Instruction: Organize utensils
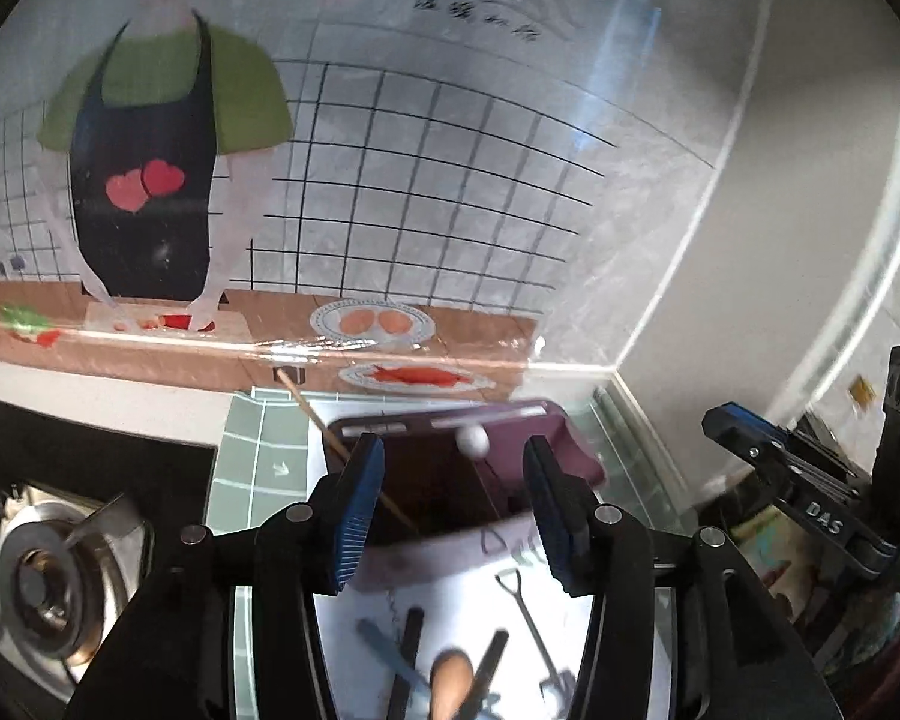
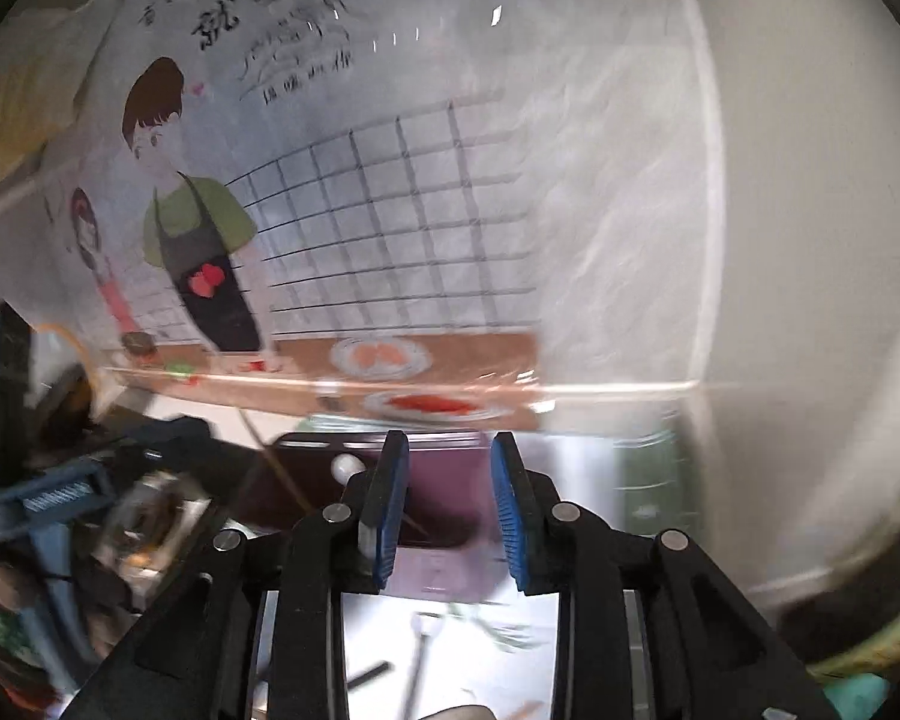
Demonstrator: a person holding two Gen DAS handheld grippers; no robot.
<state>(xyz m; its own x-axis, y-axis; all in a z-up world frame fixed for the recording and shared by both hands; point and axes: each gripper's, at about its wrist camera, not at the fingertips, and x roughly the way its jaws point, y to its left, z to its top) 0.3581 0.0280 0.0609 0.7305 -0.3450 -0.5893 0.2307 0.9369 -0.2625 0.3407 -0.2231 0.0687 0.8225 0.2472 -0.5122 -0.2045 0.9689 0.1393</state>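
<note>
A dark purple utensil box (image 1: pixel 561 441) stands at the back of a white mat, just beyond my left gripper (image 1: pixel 457 510), whose blue pads are wide apart with nothing between them. A wooden chopstick (image 1: pixel 327 429) leans out of the box, and a white ball-ended utensil (image 1: pixel 471 440) sticks up inside. Black sticks (image 1: pixel 408 648), a small metal fork (image 1: pixel 534 630) and a wooden spoon (image 1: pixel 453 681) lie loose on the mat below. My right gripper (image 2: pixel 450 510) hangs open before the same box (image 2: pixel 444 480), nothing between its pads. It shows at the right (image 1: pixel 816 414) in the left wrist view.
A gas burner (image 1: pixel 48 588) sits at the left. A cartoon kitchen poster (image 1: pixel 150 180) covers the wall behind the box. A green tiled mat (image 1: pixel 258 462) lies under the white one. The white wall corner (image 1: pixel 750 240) closes the right side.
</note>
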